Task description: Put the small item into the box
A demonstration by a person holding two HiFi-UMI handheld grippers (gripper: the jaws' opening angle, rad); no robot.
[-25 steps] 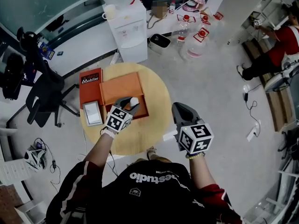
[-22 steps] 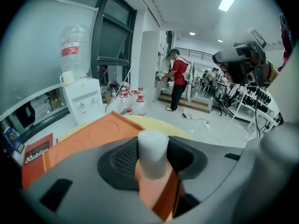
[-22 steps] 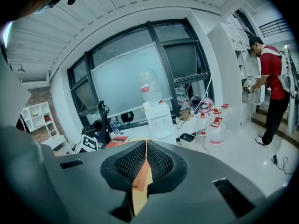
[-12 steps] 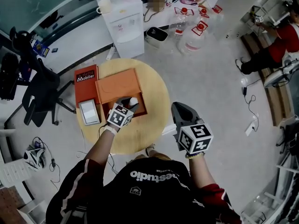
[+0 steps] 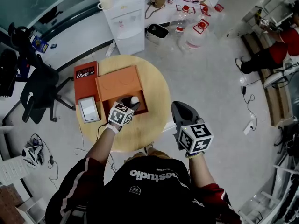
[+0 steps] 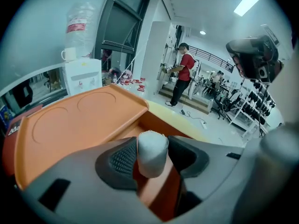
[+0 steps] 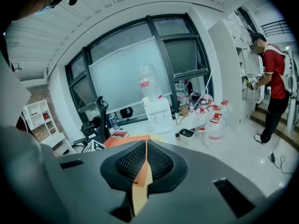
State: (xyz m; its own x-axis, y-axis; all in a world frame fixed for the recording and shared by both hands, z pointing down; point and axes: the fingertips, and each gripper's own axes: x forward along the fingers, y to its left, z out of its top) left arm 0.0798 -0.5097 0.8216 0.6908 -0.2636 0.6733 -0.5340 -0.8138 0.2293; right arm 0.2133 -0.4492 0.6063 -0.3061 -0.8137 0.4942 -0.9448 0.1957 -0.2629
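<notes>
An orange box [image 5: 119, 80] lies on the round wooden table [image 5: 156, 90], its lid [image 6: 74, 125] folded back to the left. The small item [image 5: 134, 100], a short white cylinder [image 6: 152, 160], stands upright between the jaws of my left gripper [image 5: 130, 102] over the box's open compartment [image 5: 141, 108]. The jaws of that left gripper [image 6: 152, 141] have just been opening. The cylinder leans on the left pad [image 6: 124, 158], with a sliver of gap on the right. My right gripper [image 5: 180, 113] hovers off the table's right edge, and its jaws [image 7: 145, 146] are shut on nothing.
A red box [image 5: 85, 78] and a grey-white device [image 5: 88, 109] lie left of the orange box. Behind the table stand a white water dispenser [image 5: 126, 20] and water bottles [image 5: 194, 34]. An office chair [image 5: 37, 85] is at the left. A person in red [image 5: 275, 50] works far right.
My left gripper has sunk into the orange box's compartment with the white cylinder between its jaws. The right gripper has stayed where it was.
</notes>
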